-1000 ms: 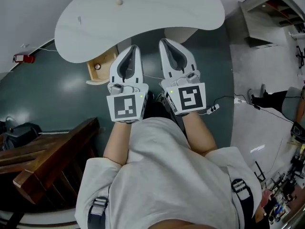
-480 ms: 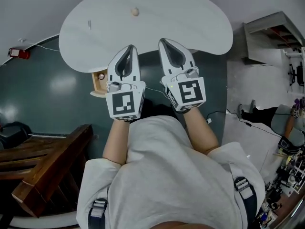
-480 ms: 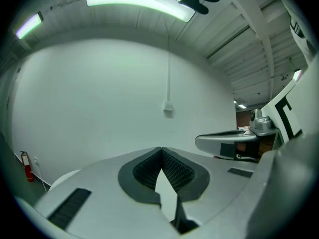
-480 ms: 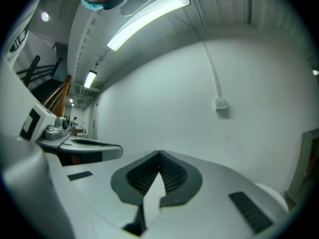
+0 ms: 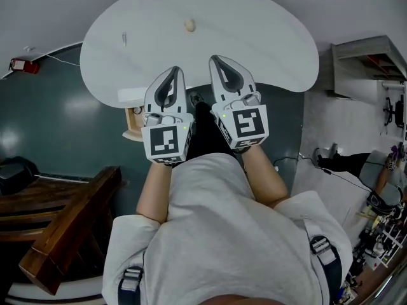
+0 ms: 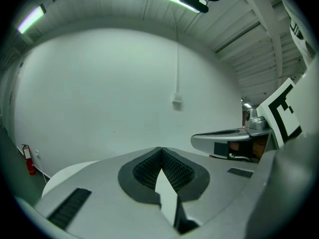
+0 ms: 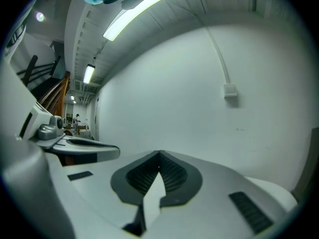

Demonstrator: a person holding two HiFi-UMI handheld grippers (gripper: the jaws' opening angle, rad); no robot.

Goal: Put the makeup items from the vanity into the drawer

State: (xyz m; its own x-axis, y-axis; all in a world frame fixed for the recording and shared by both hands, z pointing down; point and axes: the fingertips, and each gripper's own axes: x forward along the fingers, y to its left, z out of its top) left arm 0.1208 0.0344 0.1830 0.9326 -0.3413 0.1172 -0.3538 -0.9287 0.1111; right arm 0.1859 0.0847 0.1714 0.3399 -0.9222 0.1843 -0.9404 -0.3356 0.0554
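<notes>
The person holds both grippers side by side, just above the near edge of the white table (image 5: pixel 254 37). The left gripper (image 5: pixel 174 70) has its fingers closed together with nothing between them. The right gripper (image 5: pixel 215 60), just beside it, is the same: fingers closed and empty. Both gripper views face a bare white wall (image 6: pixel 99 93). Two makeup items lie on the table, well apart from the grippers. One is a small round item (image 5: pixel 189 25) near the far edge, and the other is a thin item (image 5: pixel 124 39) to its left. The drawer (image 5: pixel 131 121) stands open under the table's left end, left of the left gripper. A small round thing shows in it, too small to tell.
</notes>
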